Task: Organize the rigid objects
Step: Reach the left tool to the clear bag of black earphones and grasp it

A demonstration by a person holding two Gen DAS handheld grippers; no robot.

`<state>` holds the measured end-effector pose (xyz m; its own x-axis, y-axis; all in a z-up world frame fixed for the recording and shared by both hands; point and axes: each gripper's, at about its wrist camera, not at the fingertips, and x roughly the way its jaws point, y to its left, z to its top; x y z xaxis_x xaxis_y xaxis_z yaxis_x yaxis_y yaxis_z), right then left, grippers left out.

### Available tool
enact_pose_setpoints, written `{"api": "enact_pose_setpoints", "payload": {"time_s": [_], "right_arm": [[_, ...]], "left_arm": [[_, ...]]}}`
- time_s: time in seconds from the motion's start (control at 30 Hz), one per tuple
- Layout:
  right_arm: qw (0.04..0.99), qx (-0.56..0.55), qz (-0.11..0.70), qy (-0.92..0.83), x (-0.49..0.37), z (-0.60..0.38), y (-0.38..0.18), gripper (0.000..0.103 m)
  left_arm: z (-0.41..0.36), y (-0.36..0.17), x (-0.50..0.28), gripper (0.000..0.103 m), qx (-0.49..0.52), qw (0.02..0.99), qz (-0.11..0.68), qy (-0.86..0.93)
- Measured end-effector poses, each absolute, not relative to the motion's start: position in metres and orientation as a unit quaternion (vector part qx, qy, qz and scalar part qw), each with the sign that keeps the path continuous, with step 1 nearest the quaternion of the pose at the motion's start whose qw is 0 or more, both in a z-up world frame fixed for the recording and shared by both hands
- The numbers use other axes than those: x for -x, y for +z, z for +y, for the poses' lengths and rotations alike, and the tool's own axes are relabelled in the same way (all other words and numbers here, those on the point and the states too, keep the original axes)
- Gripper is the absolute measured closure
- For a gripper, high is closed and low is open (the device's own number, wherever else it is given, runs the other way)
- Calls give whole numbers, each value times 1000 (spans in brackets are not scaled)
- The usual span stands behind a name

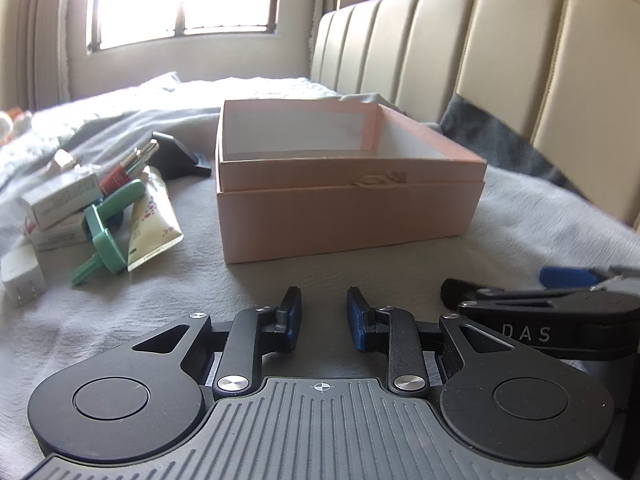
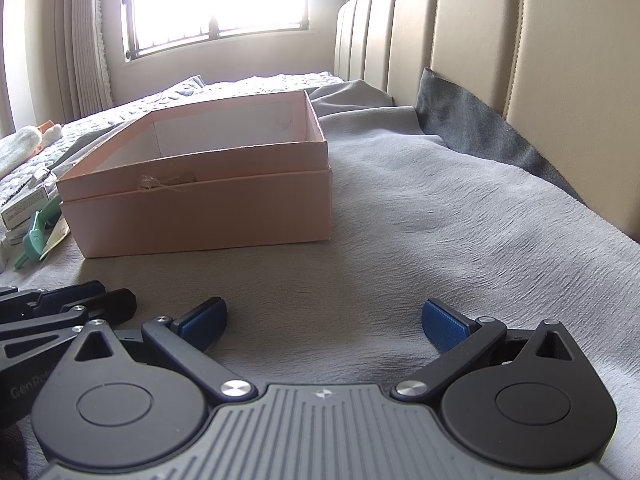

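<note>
Starting at the far left of the pink box [image 1: 348,216], a white charger plug [image 1: 22,278] lies on the grey bedspread [image 1: 360,276], and beside it, nearer the box, sit two small white cartons [image 1: 60,200], one stacked on the other. A green plastic holder [image 1: 110,226] leans across them, its long axis running diagonally from the near left toward the box's far left corner. A red lipstick [image 1: 120,176] and a cream tube [image 1: 154,224] lie just left of the box, the tube's crimped end pointing toward the cameras. A dark object [image 1: 180,156] sits behind them; I cannot tell what it is.

The pink box stands open and, from what shows, empty, its base nested in its lid.

In front of the box, the left gripper [image 1: 323,318] hovers with its jaws partly apart and nothing between them. The right gripper [image 2: 324,322] sits just right of it, spread wide, also holding nothing.

Every loose item lies left of the box, so the left gripper is clearly nearer the pile. My judgement is that it should swing left and close across the green holder's narrow stem.
</note>
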<state>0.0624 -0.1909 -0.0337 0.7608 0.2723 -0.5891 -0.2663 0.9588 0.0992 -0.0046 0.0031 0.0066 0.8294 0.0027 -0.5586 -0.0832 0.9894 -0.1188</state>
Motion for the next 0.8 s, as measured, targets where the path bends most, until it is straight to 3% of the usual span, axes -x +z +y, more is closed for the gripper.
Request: {"api": "enact_pose_setpoints", "payload": {"time_s": [0.13,0.33,0.5,0.6,0.8], "right_arm": [[924,0,341,170,-74,-194,-30,0],[897,2,403,180,-95,-192,-22,0],[891,17,418,173,-98,-185,-21,0],[880,15,440,177,-106,-187,-18,0],[875,31,453,165,-107,-179,-17,0]], "left_arm": [[53,32,26,73,103,961,253,40],[221,78,53,74,121,944,154,266],[335,44,23,74,210,894,250,306],[350,24,8,63,222,888,270,297],[351,16,3,63,205,900,276,267]]}}
